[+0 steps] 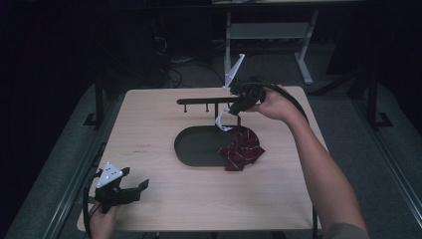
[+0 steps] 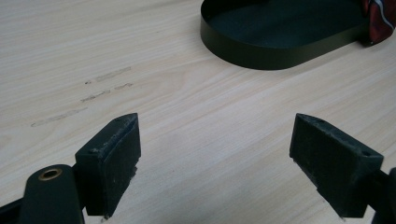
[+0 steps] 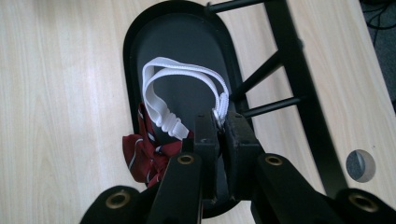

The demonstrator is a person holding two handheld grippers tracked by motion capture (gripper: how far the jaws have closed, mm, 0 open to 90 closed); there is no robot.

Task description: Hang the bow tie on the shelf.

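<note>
- The right gripper [image 1: 238,108] is clenched on the white elastic strap [image 3: 184,81] of a red striped bow tie [image 1: 242,149]; in the right gripper view its two black jaws pinch the band between their pads, just over the far end of the tray.
- The strap loops out from the jaws in a doubled white band [image 1: 222,123] and runs down to the bow tie [image 3: 145,150].
- The bow tie, dark red with thin pale stripes, lies half over the right rim of the black oval tray [image 1: 191,144], partly in it and partly on the table [image 1: 149,124].
- A black rack with short pegs [image 1: 206,102] stands along the far side of the tray; in the right gripper view its bars [image 3: 285,56] pass just beside the clenched jaws.
- The left gripper [image 1: 130,190] rests near the table's near left corner, well apart from the tray, its jaws released and spread wide over bare wood, nothing between them [image 2: 215,154].
- Faint dark scuffs [image 2: 100,86] mark the table ahead of the left gripper; they look a little like writing but cannot be read.
- No brand or label is legible on the bow tie, tray or grippers.
</note>
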